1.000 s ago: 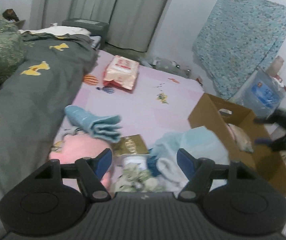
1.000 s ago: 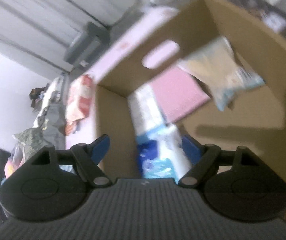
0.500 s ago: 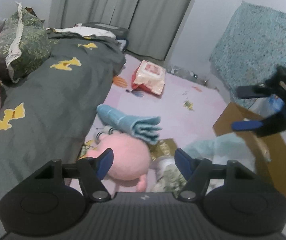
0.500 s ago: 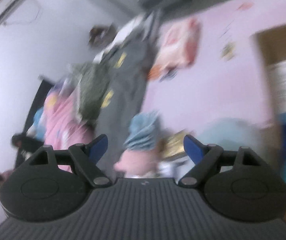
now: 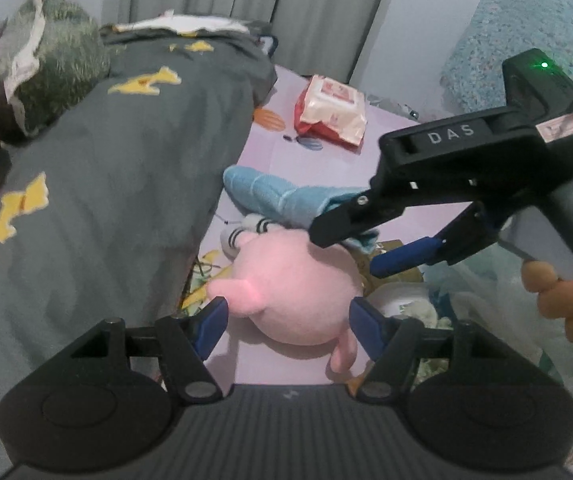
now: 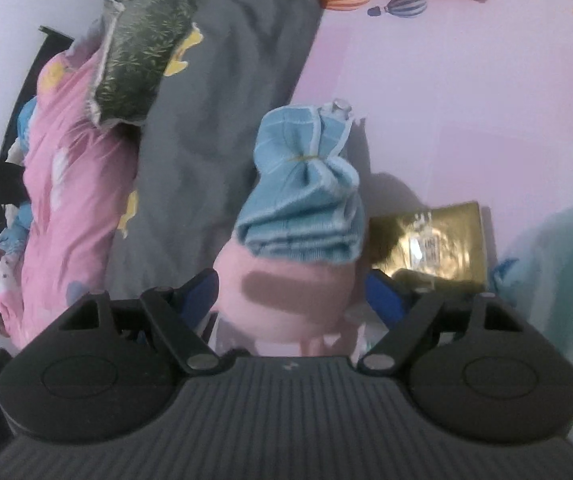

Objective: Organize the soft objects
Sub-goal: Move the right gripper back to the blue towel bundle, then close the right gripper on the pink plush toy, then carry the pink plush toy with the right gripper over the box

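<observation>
Bedding first: we note a grey quilt (image 5: 118, 184) with yellow prints along the left of a lilac sheet (image 5: 326, 168). On the sheet lies a pink plush toy (image 5: 298, 292), a folded blue towel (image 6: 306, 200) resting against its far side. Our left gripper (image 5: 286, 320) hangs above the toy with fingers spread wide, holding nothing. Our right gripper (image 6: 292, 294) is likewise spread wide and unloaded, poised over the towel and toy. Beside them sits a gold packet (image 6: 434, 240).
</observation>
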